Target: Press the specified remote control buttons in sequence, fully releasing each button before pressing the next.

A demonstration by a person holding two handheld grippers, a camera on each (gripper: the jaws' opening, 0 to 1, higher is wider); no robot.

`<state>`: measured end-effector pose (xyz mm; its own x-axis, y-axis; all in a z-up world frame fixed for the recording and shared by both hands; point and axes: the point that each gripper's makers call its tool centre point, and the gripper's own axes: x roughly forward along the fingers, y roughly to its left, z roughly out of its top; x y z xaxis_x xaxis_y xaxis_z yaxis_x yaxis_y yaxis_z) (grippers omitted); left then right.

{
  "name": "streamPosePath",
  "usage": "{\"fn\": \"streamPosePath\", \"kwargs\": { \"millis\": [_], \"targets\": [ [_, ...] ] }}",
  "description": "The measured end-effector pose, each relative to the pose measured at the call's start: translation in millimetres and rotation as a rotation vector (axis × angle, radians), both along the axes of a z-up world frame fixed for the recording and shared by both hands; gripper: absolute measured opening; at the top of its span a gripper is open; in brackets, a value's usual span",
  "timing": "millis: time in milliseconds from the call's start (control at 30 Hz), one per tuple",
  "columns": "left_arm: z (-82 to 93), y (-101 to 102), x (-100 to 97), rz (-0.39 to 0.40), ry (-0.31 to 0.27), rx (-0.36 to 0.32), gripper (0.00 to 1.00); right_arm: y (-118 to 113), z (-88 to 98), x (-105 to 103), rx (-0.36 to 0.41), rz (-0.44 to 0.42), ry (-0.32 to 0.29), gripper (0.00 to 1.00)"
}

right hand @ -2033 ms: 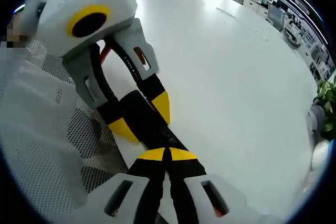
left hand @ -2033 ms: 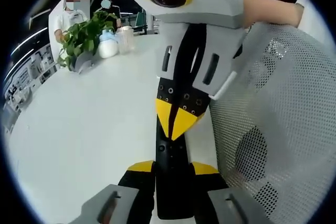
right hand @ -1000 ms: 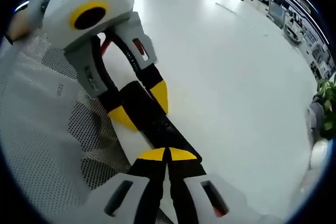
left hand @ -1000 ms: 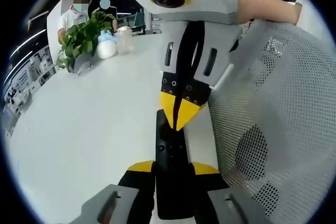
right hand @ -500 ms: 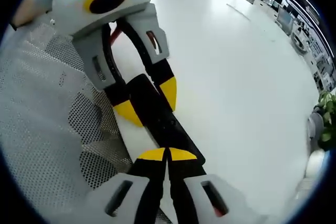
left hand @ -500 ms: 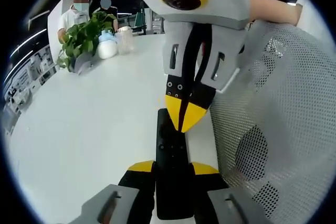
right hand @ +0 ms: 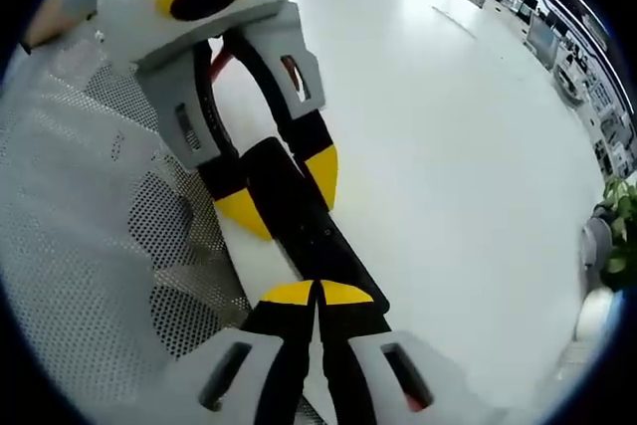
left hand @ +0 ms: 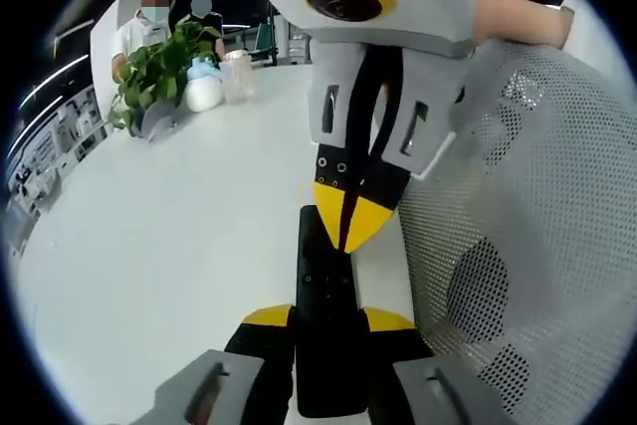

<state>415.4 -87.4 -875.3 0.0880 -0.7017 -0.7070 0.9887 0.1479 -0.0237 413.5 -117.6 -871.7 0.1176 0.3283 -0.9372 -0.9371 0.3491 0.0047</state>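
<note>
The remote control [left hand: 325,291] lies on the tabletop [left hand: 159,256] near its edge, held between the left tongs [left hand: 328,318], with the right tongs [left hand: 348,226] meeting it from ahead. A mesh chair [left hand: 518,226] stands beside that edge; a plant [left hand: 159,67] and bottles [left hand: 221,77] sit far across.

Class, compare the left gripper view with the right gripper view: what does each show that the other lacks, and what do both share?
Left gripper view: white bottles beside the plant, and people standing behind them. Right gripper view: the long far stretch of white table. Both: the black remote, held by the left gripper while the shut right gripper touches it, a potted plant, the mesh chair.
</note>
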Motion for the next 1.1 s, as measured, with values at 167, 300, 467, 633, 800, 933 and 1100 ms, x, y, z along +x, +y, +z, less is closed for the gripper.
{"fn": "streamPosePath", "kwargs": {
  "millis": [167,300,467,633,800,933,1100],
  "targets": [
    [0.0,0,-0.2,0.001,-0.001,0.002,0.25,-1,0.3,1,0.054,-0.105,0.058,0.00],
    [-0.2,0,-0.1,0.000,-0.003,0.002,0.25,-1,0.4,0,0.045,-0.109,0.068,0.00],
    [0.3,0,-0.6,0.001,-0.005,0.002,0.25,-1,0.8,0,0.028,-0.092,0.064,0.00],
    [0.2,0,-0.4,0.001,-0.005,0.002,0.25,-1,1.0,0,0.027,-0.091,0.067,0.00],
    [0.3,0,-0.3,0.001,-0.005,0.001,0.25,-1,1.0,1,0.032,-0.098,0.068,0.00],
    [0.5,0,-0.6,0.002,-0.005,0.000,0.25,-4,2.2,4,0.027,-0.116,0.053,0.00],
    [0.3,0,-0.6,0.000,-0.005,0.002,0.25,0,4.5,12,0.020,-0.081,-0.013,0.00]
  ]
}}
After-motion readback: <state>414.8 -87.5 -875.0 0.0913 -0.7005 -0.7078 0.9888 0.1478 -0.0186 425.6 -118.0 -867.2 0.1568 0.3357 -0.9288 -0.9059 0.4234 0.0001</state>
